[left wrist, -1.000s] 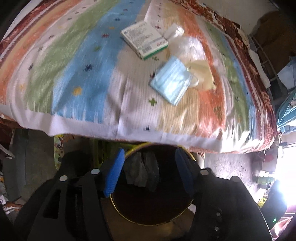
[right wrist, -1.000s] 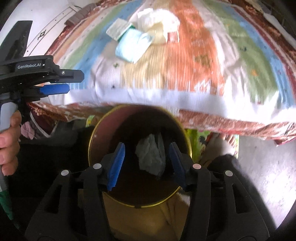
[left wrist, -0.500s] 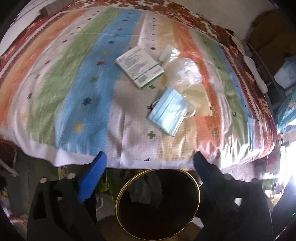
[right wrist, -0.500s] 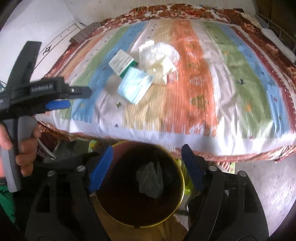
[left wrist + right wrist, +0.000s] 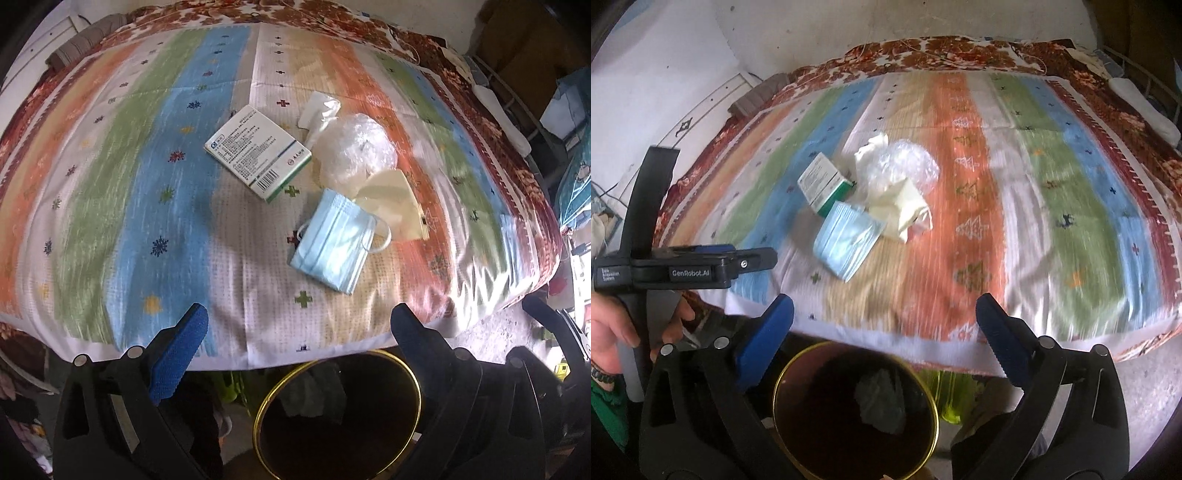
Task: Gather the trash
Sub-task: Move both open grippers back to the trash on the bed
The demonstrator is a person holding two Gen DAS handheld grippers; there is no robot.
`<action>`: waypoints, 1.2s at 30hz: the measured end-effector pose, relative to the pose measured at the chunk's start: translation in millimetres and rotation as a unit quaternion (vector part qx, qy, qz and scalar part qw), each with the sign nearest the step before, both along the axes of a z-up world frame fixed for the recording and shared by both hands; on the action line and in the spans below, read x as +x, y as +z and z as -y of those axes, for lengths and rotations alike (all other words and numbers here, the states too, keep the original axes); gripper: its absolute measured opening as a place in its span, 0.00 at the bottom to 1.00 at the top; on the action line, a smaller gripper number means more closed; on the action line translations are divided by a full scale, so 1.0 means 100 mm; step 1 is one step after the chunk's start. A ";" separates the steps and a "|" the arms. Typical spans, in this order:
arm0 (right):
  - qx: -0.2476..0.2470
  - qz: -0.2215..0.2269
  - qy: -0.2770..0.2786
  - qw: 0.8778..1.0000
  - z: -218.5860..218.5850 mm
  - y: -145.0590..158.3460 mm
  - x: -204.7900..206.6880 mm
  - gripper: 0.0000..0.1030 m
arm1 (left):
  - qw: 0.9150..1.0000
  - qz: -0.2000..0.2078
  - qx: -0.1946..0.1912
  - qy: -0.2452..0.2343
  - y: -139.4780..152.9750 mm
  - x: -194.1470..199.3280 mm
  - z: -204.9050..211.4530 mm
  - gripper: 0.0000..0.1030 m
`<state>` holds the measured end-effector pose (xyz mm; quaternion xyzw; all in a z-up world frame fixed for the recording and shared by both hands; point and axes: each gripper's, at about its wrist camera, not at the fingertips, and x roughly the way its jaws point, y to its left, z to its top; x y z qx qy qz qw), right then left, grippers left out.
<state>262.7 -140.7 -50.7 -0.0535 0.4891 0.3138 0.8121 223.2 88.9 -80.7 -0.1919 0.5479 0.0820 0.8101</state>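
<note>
Trash sits mid-frame on the bed (image 5: 110,206): we judge the face mask (image 5: 332,243) light and limp, best pinched at its near edge. Both grippers' fingers (image 5: 177,354) spread wide, empty.

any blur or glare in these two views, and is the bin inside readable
Left wrist view: glare washes out the right edge, the bedspread smears on its right side, the box and mask stay sharp, and the bin interior is near black. Right wrist view: motion streaks run across the right stripes, and the bin is dim but shows a pale crumpled wad. Both bend fisheye-style at the edges.
</note>
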 end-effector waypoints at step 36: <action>-0.005 -0.076 -0.018 0.997 -0.52 -0.56 1.09 0.63 | 0.998 0.013 -0.027 -0.063 -0.51 0.60 -0.14 0.87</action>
